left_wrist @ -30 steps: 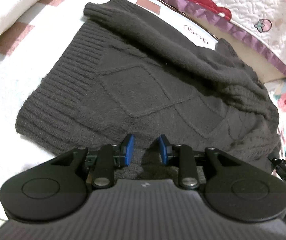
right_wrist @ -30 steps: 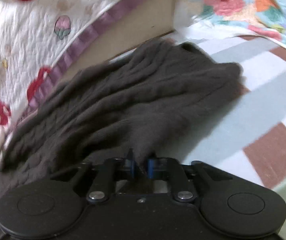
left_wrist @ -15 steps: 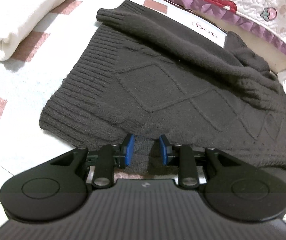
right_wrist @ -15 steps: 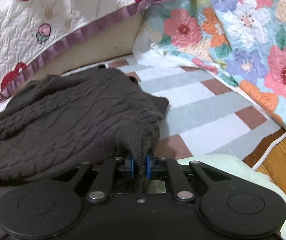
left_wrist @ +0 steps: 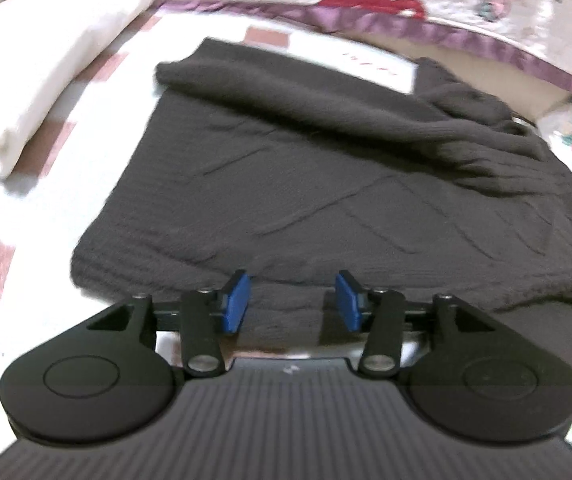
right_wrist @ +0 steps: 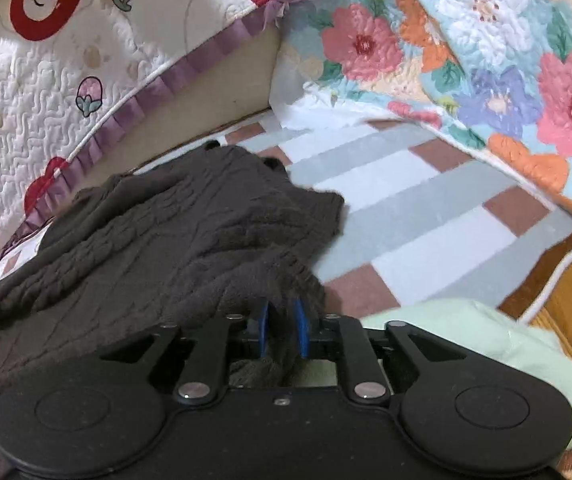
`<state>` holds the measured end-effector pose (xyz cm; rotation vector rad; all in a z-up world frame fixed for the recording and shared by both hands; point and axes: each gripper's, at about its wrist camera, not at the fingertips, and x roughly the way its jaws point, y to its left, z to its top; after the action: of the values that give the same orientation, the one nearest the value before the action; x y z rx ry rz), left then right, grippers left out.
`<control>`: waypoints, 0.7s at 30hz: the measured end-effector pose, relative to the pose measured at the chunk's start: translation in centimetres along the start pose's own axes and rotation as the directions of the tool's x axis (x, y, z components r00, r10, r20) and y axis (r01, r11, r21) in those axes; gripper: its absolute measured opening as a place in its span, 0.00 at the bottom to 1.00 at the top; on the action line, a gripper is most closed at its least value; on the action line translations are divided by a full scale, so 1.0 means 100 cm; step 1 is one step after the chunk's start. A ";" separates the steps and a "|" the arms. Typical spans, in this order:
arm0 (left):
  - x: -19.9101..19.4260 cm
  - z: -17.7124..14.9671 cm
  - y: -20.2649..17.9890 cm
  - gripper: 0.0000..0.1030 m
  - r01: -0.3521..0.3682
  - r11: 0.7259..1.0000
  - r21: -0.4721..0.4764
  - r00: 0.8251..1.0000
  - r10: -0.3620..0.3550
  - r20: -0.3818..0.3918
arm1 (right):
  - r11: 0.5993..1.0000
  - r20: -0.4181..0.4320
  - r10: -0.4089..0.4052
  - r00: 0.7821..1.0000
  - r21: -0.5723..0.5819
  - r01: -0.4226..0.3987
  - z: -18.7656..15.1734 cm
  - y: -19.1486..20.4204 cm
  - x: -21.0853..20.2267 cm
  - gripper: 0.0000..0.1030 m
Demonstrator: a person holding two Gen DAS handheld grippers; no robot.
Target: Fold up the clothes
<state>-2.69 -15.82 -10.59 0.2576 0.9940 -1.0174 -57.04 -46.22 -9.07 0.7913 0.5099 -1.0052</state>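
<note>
The dark knitted sweater [left_wrist: 306, 184] lies flat across the middle of the left view, long side running left to right, soft with bumpy diamond lines. The left gripper [left_wrist: 290, 304] sits spread apart at its near edge. The right gripper [right_wrist: 282, 332] pinches a sweater corner at lower middle.

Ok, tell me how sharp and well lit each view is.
Left wrist view: motion-blurred all over, sweater knit smeared, white bedding overexposed. Right wrist view: mostly sharp, quilt crisp, evenly lit, fisheye bending at the edges.
</note>
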 end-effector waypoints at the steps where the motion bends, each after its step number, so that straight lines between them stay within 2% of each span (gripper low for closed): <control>1: -0.002 0.000 -0.005 0.46 0.016 1.000 0.013 1.000 -0.017 0.005 | 0.999 -0.017 0.030 0.999 0.033 -0.029 -0.003 -0.003 -0.001 0.25; 4: -0.009 -0.001 -0.021 0.47 0.093 0.994 0.057 0.995 -0.094 0.013 | 0.984 -0.061 0.122 0.991 0.136 -0.113 -0.010 -0.011 -0.005 0.32; 6: -0.012 -0.005 -0.033 0.52 0.161 0.983 0.085 0.987 -0.162 -0.003 | 0.965 -0.085 0.186 0.979 0.205 -0.165 -0.015 -0.016 -0.008 0.36; 7: -0.013 -0.008 -0.040 0.54 0.188 0.977 0.099 0.982 -0.187 -0.019 | 0.952 -0.095 0.218 0.971 0.240 -0.190 -0.018 -0.019 -0.009 0.41; 10: -0.007 -0.018 -0.063 0.56 0.200 0.968 0.151 0.979 -0.192 -0.067 | 0.921 -0.153 0.281 0.947 0.320 -0.222 -0.033 -0.016 -0.003 0.46; 11: -0.005 -0.021 -0.068 0.56 0.195 0.966 0.168 0.980 -0.184 -0.080 | 0.914 -0.166 0.292 0.942 0.337 -0.225 -0.039 -0.014 0.001 0.47; 12: -0.002 -0.023 -0.073 0.57 0.185 0.965 0.185 0.981 -0.171 -0.090 | 0.907 -0.178 0.304 0.936 0.353 -0.227 -0.045 -0.011 0.006 0.53; 14: 0.003 -0.025 -0.079 0.57 0.161 0.965 0.208 0.984 -0.142 -0.104 | 0.893 -0.202 0.326 0.924 0.387 -0.231 -0.057 -0.005 0.015 0.55; 15: 0.005 -0.026 -0.079 0.58 0.143 0.967 0.209 0.987 -0.123 -0.104 | 0.897 -0.193 0.313 0.930 0.383 -0.222 -0.062 0.000 0.018 0.55; 16: 0.008 -0.026 -0.080 0.58 0.125 0.970 0.210 0.989 -0.104 -0.104 | 0.908 -0.174 0.302 0.937 0.352 -0.227 -0.065 0.007 0.018 0.52; 17: 0.010 -0.026 -0.080 0.58 0.106 0.972 0.211 0.991 -0.086 -0.104 | 0.921 -0.155 0.300 0.941 0.305 -0.243 -0.065 0.015 0.017 0.43; 18: 0.011 -0.026 -0.079 0.58 0.093 0.975 0.203 0.992 -0.073 -0.103 | 0.930 -0.139 0.314 0.939 0.244 -0.275 -0.064 0.025 0.015 0.12; 19: 0.010 -0.025 -0.076 0.58 0.083 0.980 0.182 0.994 -0.068 -0.091 | 0.926 -0.116 0.346 0.931 0.204 -0.318 -0.061 0.033 0.011 0.13; 20: 0.006 -0.023 -0.070 0.58 0.084 0.985 0.148 0.995 -0.074 -0.074 | 0.896 -0.076 0.417 0.906 0.203 -0.396 -0.057 0.037 0.004 0.13; 21: 0.001 -0.020 -0.063 0.57 0.092 0.990 0.111 0.995 -0.086 -0.057 | 0.828 -0.018 0.527 0.850 0.237 -0.508 -0.052 0.036 -0.007 0.13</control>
<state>-8.92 -18.10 -10.27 0.3376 1.0037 -1.1556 -54.26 -40.73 -10.58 1.1066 0.2261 -0.5236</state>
